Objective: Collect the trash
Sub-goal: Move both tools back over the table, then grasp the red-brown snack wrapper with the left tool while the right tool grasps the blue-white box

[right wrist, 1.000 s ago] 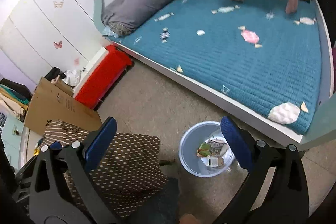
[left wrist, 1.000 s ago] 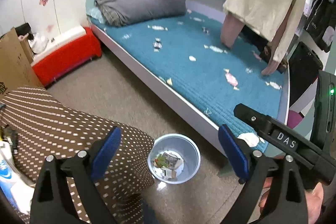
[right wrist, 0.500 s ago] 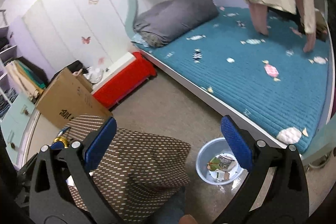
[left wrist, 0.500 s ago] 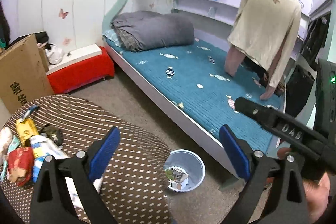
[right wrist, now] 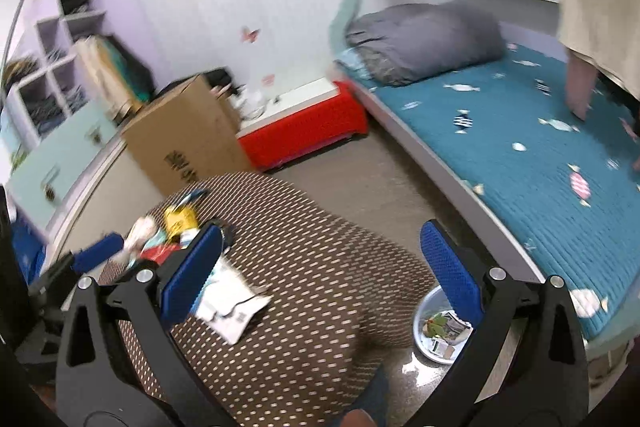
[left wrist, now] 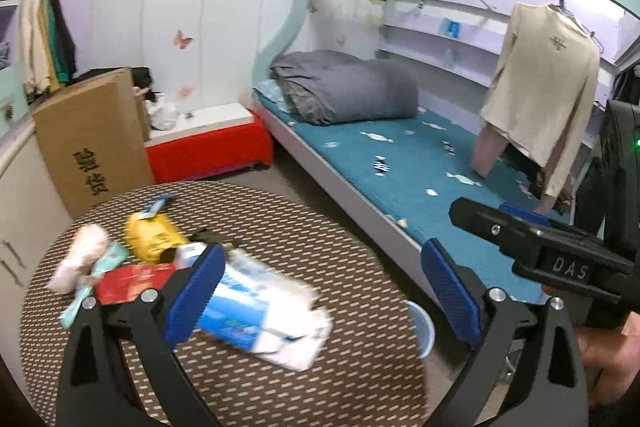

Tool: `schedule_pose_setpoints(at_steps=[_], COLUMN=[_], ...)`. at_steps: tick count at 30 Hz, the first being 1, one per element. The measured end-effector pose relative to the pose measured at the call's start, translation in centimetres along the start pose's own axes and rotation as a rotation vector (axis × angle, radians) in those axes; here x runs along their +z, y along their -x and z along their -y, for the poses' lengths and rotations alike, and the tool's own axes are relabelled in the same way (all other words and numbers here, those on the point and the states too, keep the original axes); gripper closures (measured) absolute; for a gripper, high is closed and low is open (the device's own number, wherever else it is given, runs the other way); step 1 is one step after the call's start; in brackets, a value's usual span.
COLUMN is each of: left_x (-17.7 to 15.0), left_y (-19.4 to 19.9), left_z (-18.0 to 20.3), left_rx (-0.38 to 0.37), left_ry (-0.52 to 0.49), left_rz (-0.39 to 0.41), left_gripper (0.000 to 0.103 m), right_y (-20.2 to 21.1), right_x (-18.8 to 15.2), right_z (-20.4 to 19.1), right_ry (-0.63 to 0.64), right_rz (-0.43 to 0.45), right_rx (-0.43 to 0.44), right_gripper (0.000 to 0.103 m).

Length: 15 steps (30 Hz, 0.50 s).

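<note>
I have both grippers spread wide and empty, the left gripper (left wrist: 320,291) and right gripper (right wrist: 320,267) hovering over the round dotted table (left wrist: 320,227). The trash (left wrist: 152,239) sits bunched at the table's left edge, a blue-white wrapper (left wrist: 260,315) nearer its middle. The bin (right wrist: 436,327) stands on the floor between table and bed (right wrist: 540,167).

Table cover (left wrist: 320,227): brown, white dashes. Bedspread (left wrist: 420,163): teal, candy print. Storage box (left wrist: 208,151): red. Wrappers: yellow (left wrist: 154,235), red (left wrist: 132,283).
</note>
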<state>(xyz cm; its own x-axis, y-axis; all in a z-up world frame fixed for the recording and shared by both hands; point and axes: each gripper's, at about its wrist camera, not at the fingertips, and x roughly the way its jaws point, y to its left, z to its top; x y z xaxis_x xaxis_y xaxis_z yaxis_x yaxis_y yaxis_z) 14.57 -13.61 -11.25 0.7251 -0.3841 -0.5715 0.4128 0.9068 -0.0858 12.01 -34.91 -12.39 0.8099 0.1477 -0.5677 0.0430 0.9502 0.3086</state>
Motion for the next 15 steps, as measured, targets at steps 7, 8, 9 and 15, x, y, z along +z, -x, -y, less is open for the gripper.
schedule_pose_setpoints(at_steps=[7, 8, 9, 15], left_x=[-2.0, -2.2, -2.4, -4.3], left_y=[1.5, 1.6, 1.7, 1.5], left_z=[-5.7, -6.2, -6.7, -9.2], left_rx=[0.083, 0.087, 0.092, 0.137], left_ry=[0.043, 0.049, 0.055, 0.032], left_rz=[-0.008, -0.011, -0.013, -0.04], left_gripper=[0.007, 0.007, 0.007, 0.007], right_y=[-2.9, -3.4, -3.6, -6.7], right_x=[-1.7, -2.0, -2.2, -4.1], right_z=[-4.0, -4.4, -4.7, -6.7], right_ry=[0.114, 0.13, 0.141, 0.237], right_rz=[-0.075, -0.086, -0.094, -0.186], right_rx=[0.074, 0.082, 0.087, 0.121], right_gripper=[0.006, 0.006, 0.006, 0.006])
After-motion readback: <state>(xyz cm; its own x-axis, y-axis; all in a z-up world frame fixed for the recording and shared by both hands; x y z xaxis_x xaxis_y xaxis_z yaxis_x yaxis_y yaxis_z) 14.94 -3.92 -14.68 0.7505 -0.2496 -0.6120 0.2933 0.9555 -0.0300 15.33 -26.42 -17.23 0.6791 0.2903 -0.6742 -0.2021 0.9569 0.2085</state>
